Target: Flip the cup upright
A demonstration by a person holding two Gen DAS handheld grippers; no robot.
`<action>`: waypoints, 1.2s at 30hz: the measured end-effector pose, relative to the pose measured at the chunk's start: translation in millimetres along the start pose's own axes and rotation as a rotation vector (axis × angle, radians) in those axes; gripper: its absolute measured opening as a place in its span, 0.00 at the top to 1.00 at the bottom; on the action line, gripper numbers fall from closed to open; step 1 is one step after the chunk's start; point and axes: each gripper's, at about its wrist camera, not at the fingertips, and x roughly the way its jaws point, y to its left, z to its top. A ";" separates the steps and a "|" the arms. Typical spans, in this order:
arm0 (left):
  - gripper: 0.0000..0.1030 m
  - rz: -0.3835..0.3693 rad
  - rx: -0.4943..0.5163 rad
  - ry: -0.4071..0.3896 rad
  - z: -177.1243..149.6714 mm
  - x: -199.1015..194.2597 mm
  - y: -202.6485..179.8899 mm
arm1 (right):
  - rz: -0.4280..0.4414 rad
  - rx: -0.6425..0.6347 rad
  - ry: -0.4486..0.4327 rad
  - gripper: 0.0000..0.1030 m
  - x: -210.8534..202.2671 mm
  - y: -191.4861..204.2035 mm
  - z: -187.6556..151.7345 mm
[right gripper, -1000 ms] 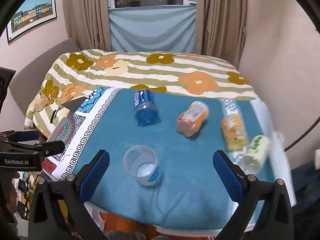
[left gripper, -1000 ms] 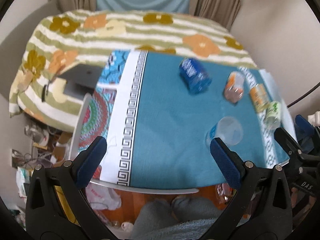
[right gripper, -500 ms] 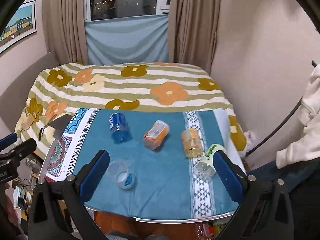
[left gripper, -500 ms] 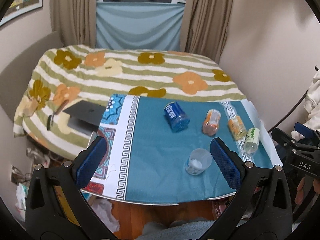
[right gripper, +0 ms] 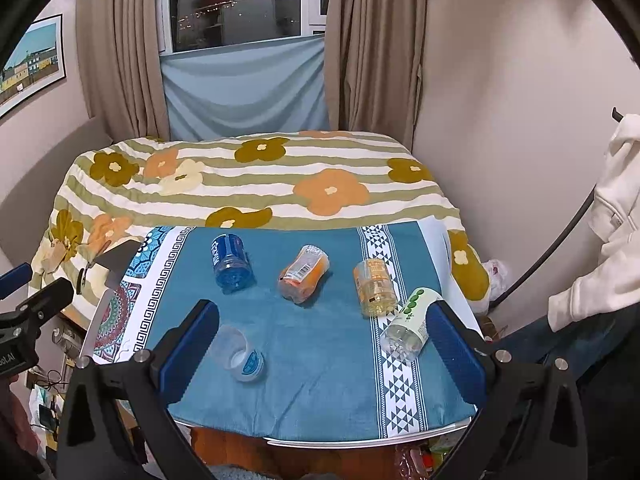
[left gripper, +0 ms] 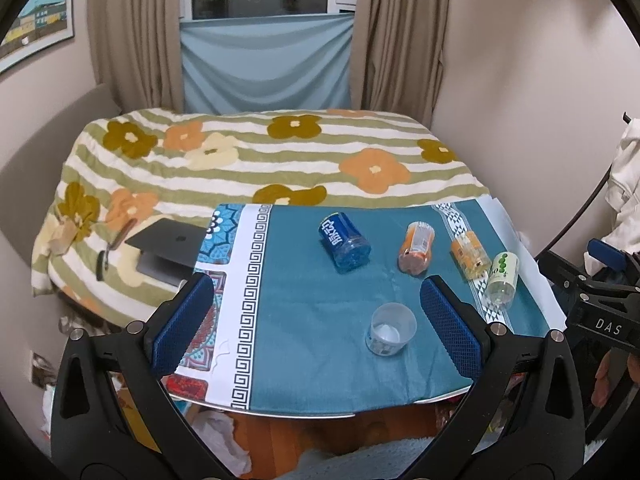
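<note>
A clear plastic cup [left gripper: 390, 329] stands mouth up near the front of the blue cloth-covered table [left gripper: 320, 376]; it also shows in the right wrist view [right gripper: 240, 354]. A blue cup [left gripper: 344, 242], an orange cup [left gripper: 416, 248], a yellow-orange cup [left gripper: 470, 255] and a white-green cup [left gripper: 502, 278] lie on their sides further back. My left gripper [left gripper: 316, 320] is open and empty, held back above the table's front edge. My right gripper [right gripper: 320, 340] is open and empty, also held back above the front edge.
A bed with a striped flowered blanket [left gripper: 260, 152] stands behind the table. A dark laptop [left gripper: 168, 246] lies on the bed at the left. The wall [left gripper: 520, 100] is close on the right. Clutter lies on the floor at the left [left gripper: 80, 328].
Both grippers have pulled back and up from the table, so the cups look smaller and more of the room shows. The clear cup has stayed upright.
</note>
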 end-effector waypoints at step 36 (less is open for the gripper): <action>0.00 -0.008 0.022 -0.011 4.9 3.4 -2.2 | -0.004 0.023 -0.013 0.00 1.1 2.9 6.4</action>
